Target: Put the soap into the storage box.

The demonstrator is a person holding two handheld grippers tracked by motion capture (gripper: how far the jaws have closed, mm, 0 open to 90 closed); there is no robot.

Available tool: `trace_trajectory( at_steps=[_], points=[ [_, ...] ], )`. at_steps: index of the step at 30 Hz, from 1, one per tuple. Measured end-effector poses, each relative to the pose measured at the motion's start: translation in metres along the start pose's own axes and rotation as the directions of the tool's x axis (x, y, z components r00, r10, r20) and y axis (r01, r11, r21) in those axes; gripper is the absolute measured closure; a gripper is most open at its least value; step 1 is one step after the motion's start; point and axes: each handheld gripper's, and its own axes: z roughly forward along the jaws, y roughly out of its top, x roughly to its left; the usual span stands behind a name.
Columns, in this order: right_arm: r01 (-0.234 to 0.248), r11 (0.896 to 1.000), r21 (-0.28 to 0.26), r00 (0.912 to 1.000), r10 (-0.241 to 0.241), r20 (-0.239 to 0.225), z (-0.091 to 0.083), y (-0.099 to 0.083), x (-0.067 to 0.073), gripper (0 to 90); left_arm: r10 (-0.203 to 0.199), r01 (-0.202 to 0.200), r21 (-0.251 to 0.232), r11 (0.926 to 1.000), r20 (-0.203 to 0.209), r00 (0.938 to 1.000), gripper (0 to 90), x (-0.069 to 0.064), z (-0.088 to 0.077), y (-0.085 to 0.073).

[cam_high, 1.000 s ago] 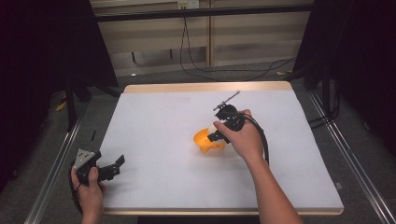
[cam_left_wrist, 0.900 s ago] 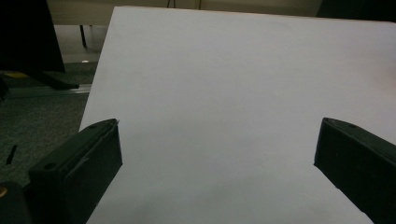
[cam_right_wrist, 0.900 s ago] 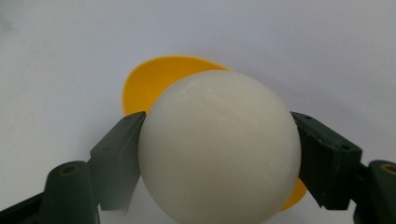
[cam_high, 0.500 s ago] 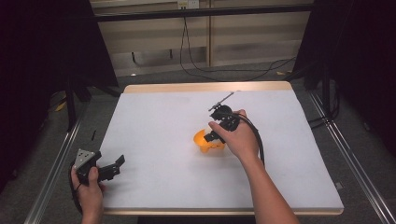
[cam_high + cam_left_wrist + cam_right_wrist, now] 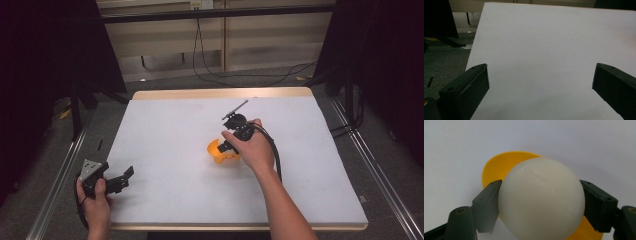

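Observation:
A cream-white ball (image 5: 541, 197) sits clamped between the jaws of my right gripper (image 5: 540, 202), just above a shallow yellow-orange bowl (image 5: 506, 166). From the high view that bowl (image 5: 218, 153) lies near the middle of the white table (image 5: 170, 130), and my right gripper (image 5: 229, 146) points down into it, the hand covering the ball. My left gripper (image 5: 125, 178) rests low at the table's front left corner, open; in the left gripper view its fingers (image 5: 467, 90) stand wide apart over bare white tabletop (image 5: 544, 50).
The table has a wooden rim (image 5: 220, 93) at the far side. Metal rails (image 5: 60, 175) run along the left and right of the table. Cables (image 5: 210, 75) lie on the floor behind it.
My right gripper with the ball has shifted slightly left and down over the bowl. The left gripper has stayed put.

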Motion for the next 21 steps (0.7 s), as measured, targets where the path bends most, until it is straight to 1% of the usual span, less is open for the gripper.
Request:
trace_trajectory(
  at_steps=[1, 6, 11, 14, 16, 17, 21],
  points=[
    [0.003, 1.000, 0.003, 1.0000, -0.003, -0.001, 0.0009, -0.0002, -0.0003, 23.9, 0.000, 0.000, 0.000, 1.0000, 0.000, 1.0000, 0.7, 0.0000, 0.0000, 0.0000],
    [-0.011, 1.000, 0.006, 0.9999, 0.011, 0.009, 0.0039, -0.0012, -0.0009, 23.8, 0.004, -0.004, 0.000, 1.0000, -0.004, 1.0000, 0.7, -0.0002, 0.0002, 0.0001],
    [-0.020, 1.000, 0.013, 0.9998, 0.020, 0.000, 0.0066, -0.0023, -0.0009, 23.8, 0.003, -0.003, 0.000, 1.0000, 0.001, 1.0000, 0.7, 0.0000, 0.0002, 0.0000],
    [-0.021, 1.000, 0.013, 0.9998, 0.022, -0.003, 0.0079, -0.0035, -0.0014, 23.7, 0.004, -0.004, 0.000, 1.0000, -0.004, 1.0000, 0.7, -0.0001, 0.0001, 0.0000],
    [-0.032, 0.999, 0.022, 0.9995, 0.032, -0.007, 0.0088, -0.0042, -0.0013, 23.7, 0.004, -0.004, 0.001, 1.0000, -0.004, 1.0000, 0.7, -0.0002, 0.0002, 0.0000],
    [-0.031, 0.999, 0.021, 0.9995, 0.031, -0.001, 0.0093, -0.0045, -0.0011, 23.6, 0.005, -0.005, 0.000, 1.0000, -0.004, 1.0000, 0.7, -0.0001, 0.0001, 0.0000],
    [-0.025, 1.000, 0.013, 0.9997, 0.025, -0.004, 0.0096, -0.0052, -0.0022, 23.1, 0.005, -0.005, 0.000, 1.0000, -0.004, 1.0000, 0.7, -0.0002, 0.0001, 0.0000]
  ],
)
